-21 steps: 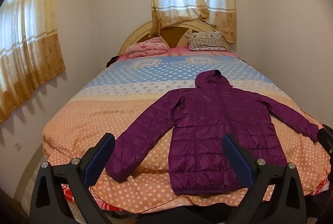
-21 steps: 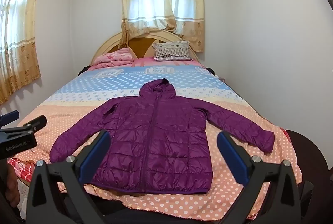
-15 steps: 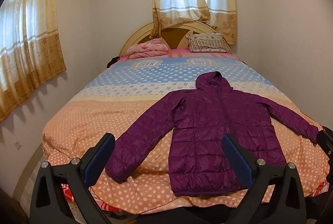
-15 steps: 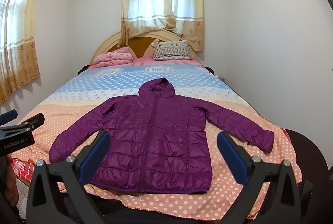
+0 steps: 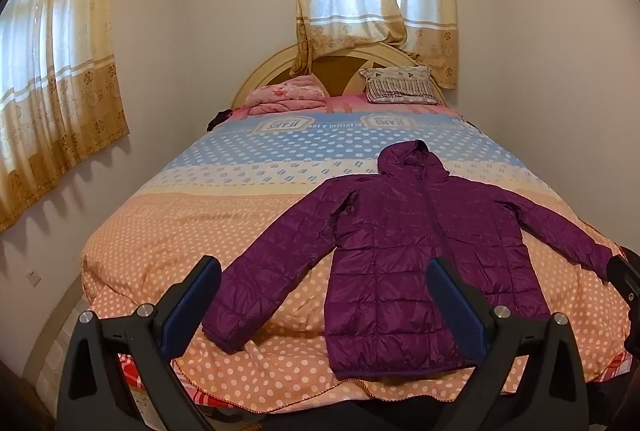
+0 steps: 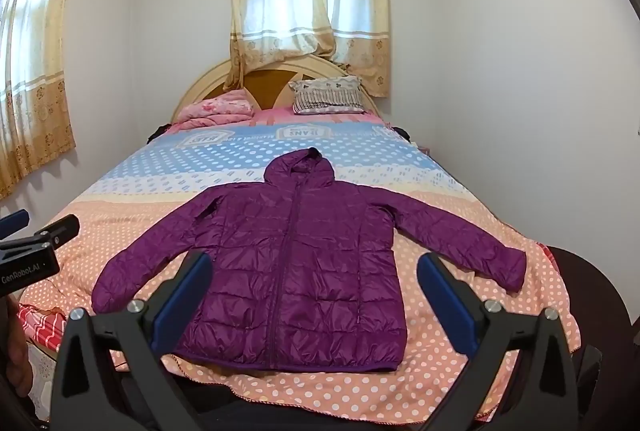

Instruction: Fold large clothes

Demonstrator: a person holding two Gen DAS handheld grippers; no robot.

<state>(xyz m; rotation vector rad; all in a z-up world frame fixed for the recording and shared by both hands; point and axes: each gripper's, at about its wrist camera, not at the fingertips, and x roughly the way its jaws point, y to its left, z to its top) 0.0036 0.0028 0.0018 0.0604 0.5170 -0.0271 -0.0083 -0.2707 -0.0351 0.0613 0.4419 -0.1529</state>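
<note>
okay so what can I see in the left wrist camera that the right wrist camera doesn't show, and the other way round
Only the left wrist view shows a wall socket low by the bed. Only the right wrist view shows the left claw from outside, at the frame's left edge, with a printed label. Both share the purple hooded jacket spread flat on the dotted bedspread, the pillows, curtains, and each camera's own open claw, the right claw included.

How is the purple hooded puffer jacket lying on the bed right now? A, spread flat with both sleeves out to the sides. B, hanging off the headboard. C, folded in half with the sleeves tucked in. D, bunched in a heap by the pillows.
A: the purple hooded puffer jacket lies flat on the polka-dot bedspread, zipped front up, both sleeves spread outward.
</note>
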